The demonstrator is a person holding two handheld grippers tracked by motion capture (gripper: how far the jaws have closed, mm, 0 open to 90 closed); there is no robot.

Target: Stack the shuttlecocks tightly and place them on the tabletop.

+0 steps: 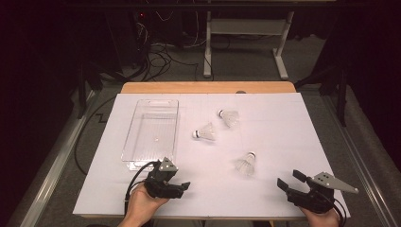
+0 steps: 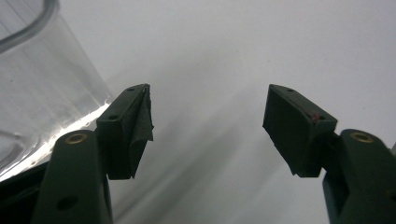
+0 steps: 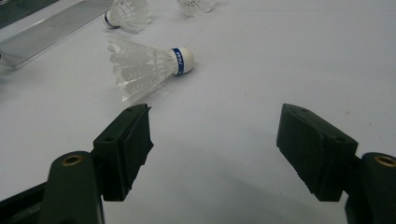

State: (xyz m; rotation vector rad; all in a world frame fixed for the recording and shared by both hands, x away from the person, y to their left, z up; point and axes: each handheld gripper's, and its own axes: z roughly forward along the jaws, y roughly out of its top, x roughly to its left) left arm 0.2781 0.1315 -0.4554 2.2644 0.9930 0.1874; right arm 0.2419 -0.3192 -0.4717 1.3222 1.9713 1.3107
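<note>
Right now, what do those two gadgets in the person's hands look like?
Both are black two-jaw tools. The left gripper carries a small grey three-cornered plate and trails a black cable. The right gripper carries a longer grey plate and also trails a cable. Up close, its fingers are blocky dark pads with brass-coloured rivets.

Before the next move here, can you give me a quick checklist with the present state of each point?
1. Left tool open, nothing between its jaws: ok.
2. Right tool open, nothing between its jaws: ok.
3. Nearest white feather shuttlecock lying on its side, free of the others, ahead of the right tool: ok.
4. Two further white shuttlecocks apart from each other on the white table sheet: ok.
5. Clear plastic rectangular bin upright, with room inside: ok.
6. Small speck on the bin floor, what it is: cannot tell.
</note>
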